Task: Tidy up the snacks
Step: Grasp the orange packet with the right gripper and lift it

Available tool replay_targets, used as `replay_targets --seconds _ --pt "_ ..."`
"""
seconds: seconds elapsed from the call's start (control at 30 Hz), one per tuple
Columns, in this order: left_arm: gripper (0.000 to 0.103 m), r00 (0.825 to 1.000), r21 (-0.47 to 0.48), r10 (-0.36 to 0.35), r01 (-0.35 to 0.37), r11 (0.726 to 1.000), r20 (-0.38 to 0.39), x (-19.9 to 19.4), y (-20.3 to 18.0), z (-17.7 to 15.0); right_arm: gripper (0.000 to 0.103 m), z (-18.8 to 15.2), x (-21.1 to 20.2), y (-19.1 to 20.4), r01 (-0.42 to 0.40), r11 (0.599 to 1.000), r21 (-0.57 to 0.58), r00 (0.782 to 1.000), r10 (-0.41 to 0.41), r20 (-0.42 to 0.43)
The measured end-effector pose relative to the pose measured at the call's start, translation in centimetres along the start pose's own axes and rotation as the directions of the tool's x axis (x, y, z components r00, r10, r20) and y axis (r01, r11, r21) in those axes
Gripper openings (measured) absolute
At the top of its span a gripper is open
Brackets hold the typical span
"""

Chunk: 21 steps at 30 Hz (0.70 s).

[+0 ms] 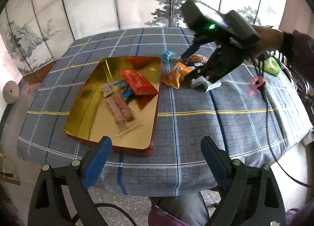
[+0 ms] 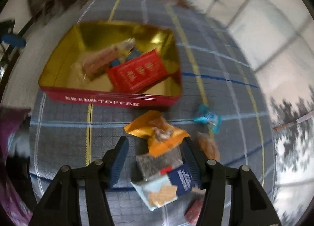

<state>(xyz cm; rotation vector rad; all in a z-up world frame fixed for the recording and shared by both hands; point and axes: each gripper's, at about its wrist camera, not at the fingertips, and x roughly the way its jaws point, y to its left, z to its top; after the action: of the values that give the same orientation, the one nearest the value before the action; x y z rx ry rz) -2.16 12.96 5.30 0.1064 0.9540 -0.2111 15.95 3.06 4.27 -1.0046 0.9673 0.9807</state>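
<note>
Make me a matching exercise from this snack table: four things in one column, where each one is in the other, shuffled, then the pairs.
Things
1. red packet
2. orange packet
3. small blue candy
4. pink clip

Places
A. on the cloth just outside the tin's red wall
B. inside the gold-lined tin
C. on a black cable near the table's edge
D. on the cloth off the tin's corner, beyond the orange packet

Pairs: 1-B, 2-A, 3-D, 4-C
</note>
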Motion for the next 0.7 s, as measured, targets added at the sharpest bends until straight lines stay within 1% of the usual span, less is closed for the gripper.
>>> replay_targets --seconds 0.03,0.13,0.23,0.27,0.33,0.4,0.47,0.5,0.53,0.57,0.63,0.7 --pt "0.090 1.000 -0.004 -0.001 0.001 1.000 -0.002 0.2 0.2 0.1 0.058 0.6 0.8 0.2 -0.009 0.999 -0.043 0.999 0.007 -0.033" --pt "0.090 1.000 -0.011 -0.012 0.012 1.000 -0.004 0.5 0.7 0.2 0.058 1.6 2.5 0.6 -0.026 0.993 -0.114 0.996 0.016 -0.082" --pt "0.090 1.000 -0.013 -0.017 0.017 1.000 -0.004 0.7 0.9 0.2 0.058 2.5 3.9 0.3 -0.047 0.989 -0.143 0.993 0.030 -0.118" --pt "0.090 1.000 -0.011 -0.018 0.018 1.000 -0.004 0.8 0.8 0.3 0.062 2.6 4.3 0.0 -0.056 0.988 -0.143 0.991 0.038 -0.126" --pt "0.090 1.000 -0.009 -0.017 0.016 1.000 -0.009 1.1 0.8 0.3 0.065 2.8 4.8 -0.7 -0.094 0.988 -0.126 0.988 0.077 -0.136" --pt "0.090 1.000 -0.007 -0.015 0.015 1.000 -0.014 1.3 0.9 0.2 0.065 2.8 5.2 -1.3 -0.128 0.986 -0.109 0.983 0.112 -0.143" --pt "0.089 1.000 -0.009 -0.017 0.017 1.000 -0.018 1.5 0.9 0.2 0.065 2.6 6.1 -1.9 -0.160 0.984 -0.084 0.973 0.143 -0.179" --pt "0.090 1.000 -0.012 -0.018 0.018 1.000 -0.021 1.6 1.0 0.2 0.065 2.4 6.6 -2.0 -0.168 0.983 -0.073 0.969 0.151 -0.197" --pt "0.090 1.000 -0.015 -0.019 0.018 1.000 -0.023 1.7 1.0 0.2 0.065 2.3 6.9 -2.1 -0.163 0.984 -0.068 0.969 0.146 -0.200" --pt "0.089 1.000 -0.020 -0.019 0.018 1.000 -0.024 1.7 1.1 0.2 0.066 2.2 6.8 -2.4 -0.166 0.985 -0.048 0.971 0.155 -0.184" --pt "0.089 0.999 -0.029 -0.022 0.021 0.999 -0.032 1.8 1.1 0.2 0.061 2.2 6.8 -2.8 -0.172 0.985 -0.004 0.972 0.169 -0.164" --pt "0.089 0.999 -0.040 -0.026 0.024 0.999 -0.044 2.0 1.1 0.1 0.057 2.0 6.5 -3.0 -0.164 0.986 0.022 0.976 0.166 -0.140"
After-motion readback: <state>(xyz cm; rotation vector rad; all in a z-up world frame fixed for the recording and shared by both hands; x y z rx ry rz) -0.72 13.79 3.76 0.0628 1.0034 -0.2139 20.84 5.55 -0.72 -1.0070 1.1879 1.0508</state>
